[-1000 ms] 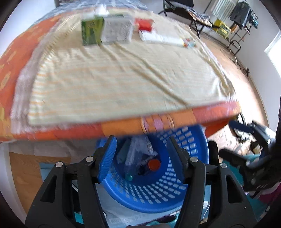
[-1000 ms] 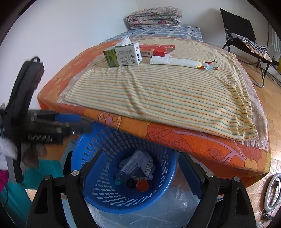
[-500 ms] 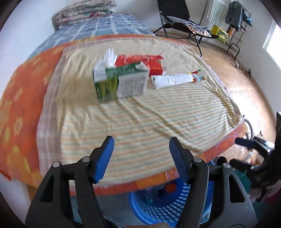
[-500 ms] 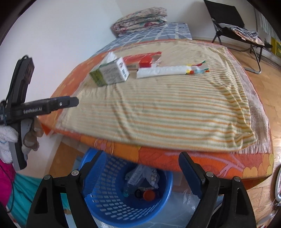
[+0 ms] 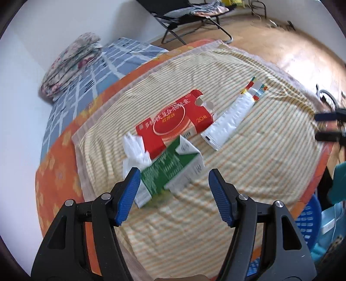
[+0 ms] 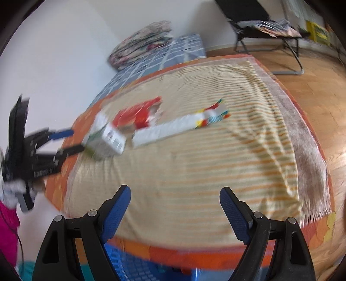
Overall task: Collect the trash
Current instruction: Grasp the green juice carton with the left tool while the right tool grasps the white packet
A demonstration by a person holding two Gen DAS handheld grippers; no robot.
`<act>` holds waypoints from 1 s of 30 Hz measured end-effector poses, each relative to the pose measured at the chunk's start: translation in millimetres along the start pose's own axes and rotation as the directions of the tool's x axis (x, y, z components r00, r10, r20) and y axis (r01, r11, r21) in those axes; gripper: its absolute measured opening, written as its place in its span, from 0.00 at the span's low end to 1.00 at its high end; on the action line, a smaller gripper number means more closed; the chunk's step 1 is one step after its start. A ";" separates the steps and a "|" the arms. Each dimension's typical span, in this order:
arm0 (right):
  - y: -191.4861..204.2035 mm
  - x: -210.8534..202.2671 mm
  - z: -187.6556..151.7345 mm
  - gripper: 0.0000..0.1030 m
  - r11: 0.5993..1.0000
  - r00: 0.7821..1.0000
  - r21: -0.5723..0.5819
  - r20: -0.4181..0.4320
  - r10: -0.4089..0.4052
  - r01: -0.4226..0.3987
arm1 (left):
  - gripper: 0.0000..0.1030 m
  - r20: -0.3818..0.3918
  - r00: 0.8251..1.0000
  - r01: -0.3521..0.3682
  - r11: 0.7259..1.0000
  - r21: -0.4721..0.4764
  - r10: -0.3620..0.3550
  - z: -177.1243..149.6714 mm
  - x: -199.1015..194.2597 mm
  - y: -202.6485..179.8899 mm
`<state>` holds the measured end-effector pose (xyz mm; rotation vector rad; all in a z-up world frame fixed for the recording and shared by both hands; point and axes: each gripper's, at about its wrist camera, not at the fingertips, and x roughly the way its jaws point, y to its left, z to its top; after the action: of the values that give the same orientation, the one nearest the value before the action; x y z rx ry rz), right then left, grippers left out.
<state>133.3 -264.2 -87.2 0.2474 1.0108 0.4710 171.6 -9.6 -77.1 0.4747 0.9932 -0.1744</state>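
Now my left gripper tilts down above the green carton on the bed. Its jaws have just been opening and hold nothing. My right gripper, seen from its own camera, gapes wide and empty, the carton well beyond it.

A bedroom at home, it seems: a bed, folded quilt, folding chair, wood floor.
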 end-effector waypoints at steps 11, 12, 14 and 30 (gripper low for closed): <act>-64.9 52.5 66.5 0.74 0.949 0.996 0.304 0.044 0.075 -0.085 | 0.66 -0.084 0.996 0.012 0.992 0.123 -0.001 12.8 45.6 -6.3; -69.8 58.4 70.0 0.73 0.941 0.996 0.325 0.049 0.078 -0.090 | 0.66 -0.088 0.996 0.005 0.992 0.126 0.006 12.9 48.8 -6.1; -75.0 67.6 75.3 0.71 0.936 0.996 0.343 0.054 0.065 -0.080 | 0.66 -0.100 0.995 0.011 0.991 0.131 0.002 12.8 56.5 -5.9; -61.4 118.7 95.1 0.37 0.921 0.990 0.368 0.111 0.091 -0.126 | 0.66 -0.099 0.993 0.069 0.997 0.037 -0.065 14.8 76.5 13.6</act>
<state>283.6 -258.5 -152.8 0.6660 0.9946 0.3596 229.1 1.1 -130.3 0.4907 1.1040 -0.2341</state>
